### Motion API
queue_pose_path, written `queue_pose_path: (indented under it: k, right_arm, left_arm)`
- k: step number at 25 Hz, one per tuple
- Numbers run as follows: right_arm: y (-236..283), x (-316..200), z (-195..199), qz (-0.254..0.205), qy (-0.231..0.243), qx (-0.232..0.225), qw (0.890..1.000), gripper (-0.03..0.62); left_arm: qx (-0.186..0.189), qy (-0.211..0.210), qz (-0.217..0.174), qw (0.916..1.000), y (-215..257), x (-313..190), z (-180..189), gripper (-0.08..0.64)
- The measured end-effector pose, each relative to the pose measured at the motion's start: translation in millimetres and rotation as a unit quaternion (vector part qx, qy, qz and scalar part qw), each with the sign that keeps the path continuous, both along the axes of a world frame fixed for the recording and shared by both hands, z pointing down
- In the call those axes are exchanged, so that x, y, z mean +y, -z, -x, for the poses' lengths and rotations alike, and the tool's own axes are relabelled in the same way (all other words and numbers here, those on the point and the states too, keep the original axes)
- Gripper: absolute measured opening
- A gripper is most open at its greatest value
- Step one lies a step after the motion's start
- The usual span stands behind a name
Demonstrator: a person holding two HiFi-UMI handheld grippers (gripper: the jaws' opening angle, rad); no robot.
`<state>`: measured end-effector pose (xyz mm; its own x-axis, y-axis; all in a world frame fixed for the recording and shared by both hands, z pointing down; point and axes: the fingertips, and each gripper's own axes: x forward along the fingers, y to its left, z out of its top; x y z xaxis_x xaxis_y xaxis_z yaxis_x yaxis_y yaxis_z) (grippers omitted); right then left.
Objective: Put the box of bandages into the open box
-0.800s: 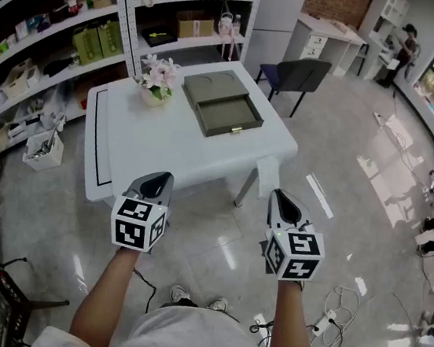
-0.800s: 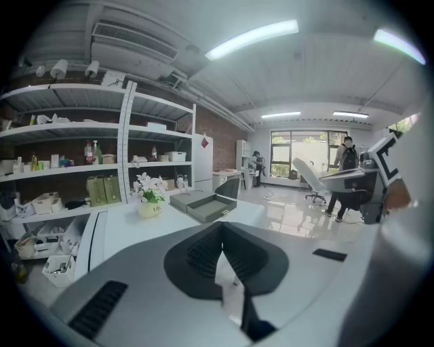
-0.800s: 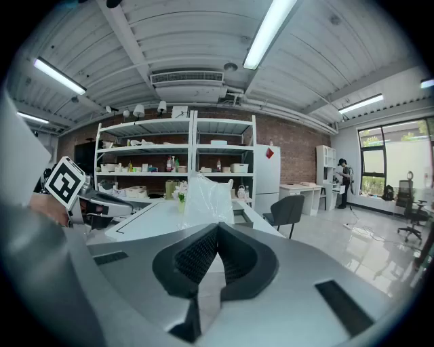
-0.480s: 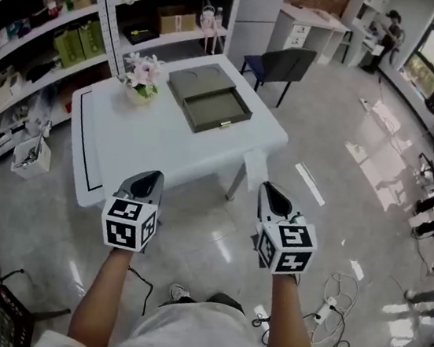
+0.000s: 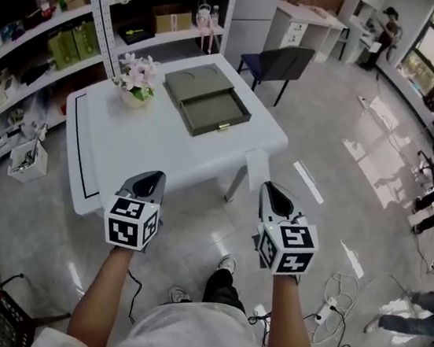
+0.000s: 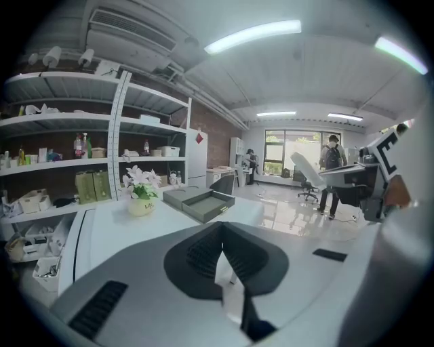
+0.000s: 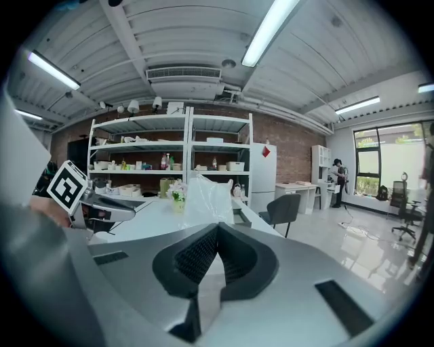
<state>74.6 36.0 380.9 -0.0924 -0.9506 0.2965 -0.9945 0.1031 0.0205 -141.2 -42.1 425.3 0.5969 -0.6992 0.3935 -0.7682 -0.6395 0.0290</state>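
Observation:
The open box [image 5: 207, 100], olive-grey with a pulled-out drawer, lies on the far right part of the white table [image 5: 158, 141]. The left gripper view also shows the open box [image 6: 203, 201], beyond a flower pot. I see no box of bandages in any view. My left gripper [image 5: 151, 178] and right gripper [image 5: 272, 192] hang side by side above the floor, short of the table's near edge. Both are shut, with nothing between the pads. In their own views the left gripper [image 6: 222, 228] and right gripper [image 7: 217, 228] have their jaws closed to a point.
A pot of pink flowers [image 5: 136, 80] stands left of the open box. A white plastic sheet [image 5: 256, 168] hangs off the table's near right corner. Stocked shelves [image 5: 62, 25] line the left wall. A dark chair [image 5: 283, 62] stands behind the table. Cables [image 5: 336, 295] lie at right.
The table has shifted left and slightly nearer in the head view as the person walks; a foot now shows stepping forward. Both grippers stay shut and level.

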Motion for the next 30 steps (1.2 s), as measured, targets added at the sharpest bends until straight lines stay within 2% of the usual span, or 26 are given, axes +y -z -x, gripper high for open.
queue_pose_path:
  k: [20,30]
  right_arm:
    - [-19.5,-134.5,-73.9,0.009,0.068,-0.021,0.997,0.005]
    - [-23.3,-180.2,-102.6,0.015,0.105,-0.031,0.994,0.005]
  left_arm:
    - [-0.017,0.057,0.009,0.9982,-9.4,-106.0,-70.3,0.005]
    - [-0.028,0.092,0.018,0.9952,-11.2,-133.7,-95.9,0.005]
